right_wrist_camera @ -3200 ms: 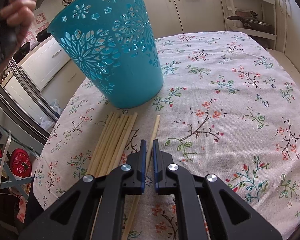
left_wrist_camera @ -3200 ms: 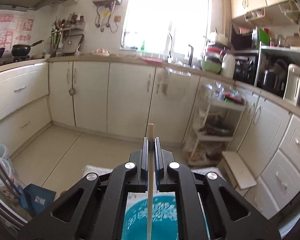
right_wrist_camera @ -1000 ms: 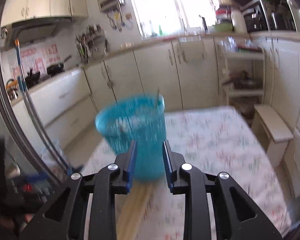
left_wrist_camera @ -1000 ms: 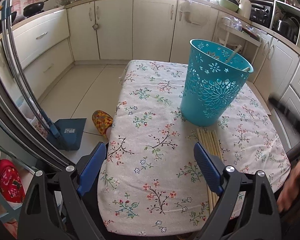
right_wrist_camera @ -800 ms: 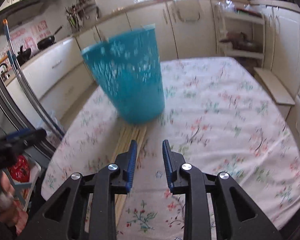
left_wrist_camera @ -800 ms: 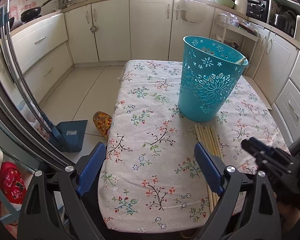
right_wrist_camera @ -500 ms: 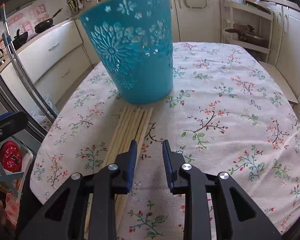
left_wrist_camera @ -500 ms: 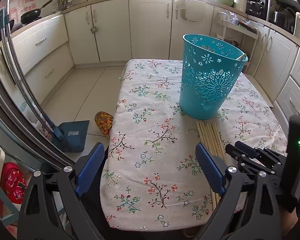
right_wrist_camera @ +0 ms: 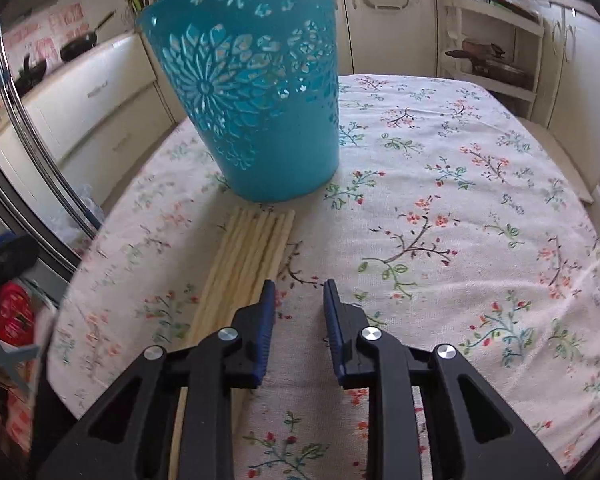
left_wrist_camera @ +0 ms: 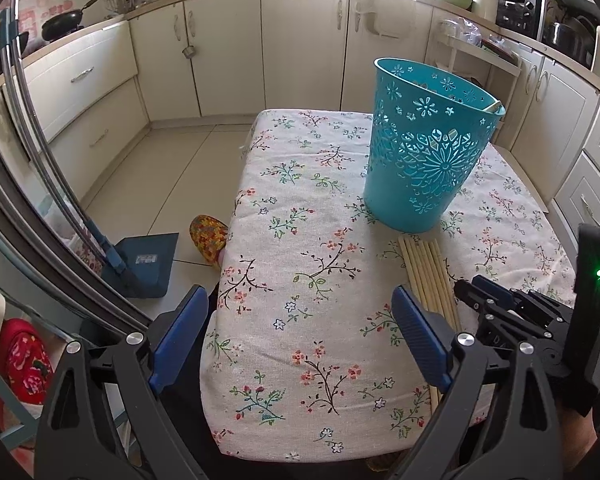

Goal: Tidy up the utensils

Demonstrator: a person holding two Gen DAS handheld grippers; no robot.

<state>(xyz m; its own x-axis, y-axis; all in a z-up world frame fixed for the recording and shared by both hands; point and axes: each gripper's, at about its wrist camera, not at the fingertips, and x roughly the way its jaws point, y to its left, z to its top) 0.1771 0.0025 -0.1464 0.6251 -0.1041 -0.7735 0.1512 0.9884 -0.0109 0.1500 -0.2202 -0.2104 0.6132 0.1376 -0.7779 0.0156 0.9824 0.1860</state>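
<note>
Cream kitchen cabinets stand around a small worktop covered with a white cloth with flowers. On it the chopsticks lie side by side in one flat bundle, with their far ends just in front of the foot of the teal basket, which stands upright. In the left wrist view one pale stick tip leans on the far rim of the basket; what else is inside I cannot make out through the cut pattern.

The right tool hangs low over the cloth with its jaws only a little apart, and nothing is between them. Its left finger covers the right edge of the bundle, but whether it touches a stick I cannot tell. In the left wrist view the right tool comes in from the right, just beside the chopsticks.

The left tool has its jaws wide apart and holds nothing; it stays above the near edge of the worktop.

The near ends of the chopsticks are hidden behind the black tool bodies in both views. On the floor lie a blue dustpan and a colourful slipper, half hidden by the worktop edge. The left side of the right wrist view is blurred.
</note>
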